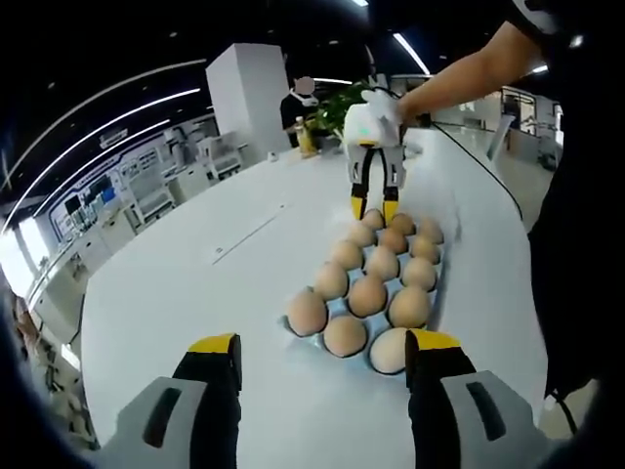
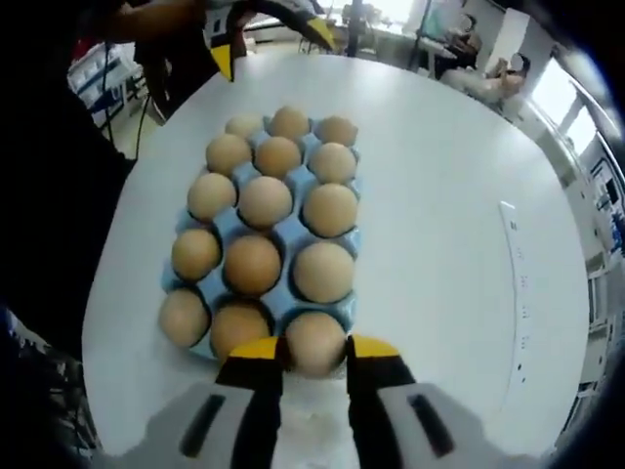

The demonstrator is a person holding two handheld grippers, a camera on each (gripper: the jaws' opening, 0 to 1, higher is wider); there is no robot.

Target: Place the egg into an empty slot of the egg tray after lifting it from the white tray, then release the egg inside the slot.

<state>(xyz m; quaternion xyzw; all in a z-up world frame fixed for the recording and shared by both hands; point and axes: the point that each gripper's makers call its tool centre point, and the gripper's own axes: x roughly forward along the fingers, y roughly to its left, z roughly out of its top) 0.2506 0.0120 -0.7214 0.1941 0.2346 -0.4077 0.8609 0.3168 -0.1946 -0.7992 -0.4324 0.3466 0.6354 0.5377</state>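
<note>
A blue egg tray (image 1: 437,285) (image 2: 286,299) lies on the round white table, with several brown eggs in its slots. My right gripper (image 2: 313,349) (image 1: 374,208) is at one corner slot. Its yellow fingertips (image 2: 256,350) press both sides of the egg (image 2: 314,340) (image 1: 373,218), which sits low in that slot. A person's arm holds this gripper from above in the left gripper view. At the opposite end of the tray, my left gripper (image 1: 324,344) (image 2: 269,34) is open and holds nothing; its yellow tips stand wide apart just short of the nearest eggs.
The white table (image 1: 195,293) (image 2: 439,225) has bare surface beside the tray, with a thin strip (image 1: 249,234) (image 2: 518,293) lying on it. A person's dark clothes (image 1: 576,244) stand close at the table edge. A white pillar (image 1: 249,93), a plant (image 1: 342,106) and desks lie beyond.
</note>
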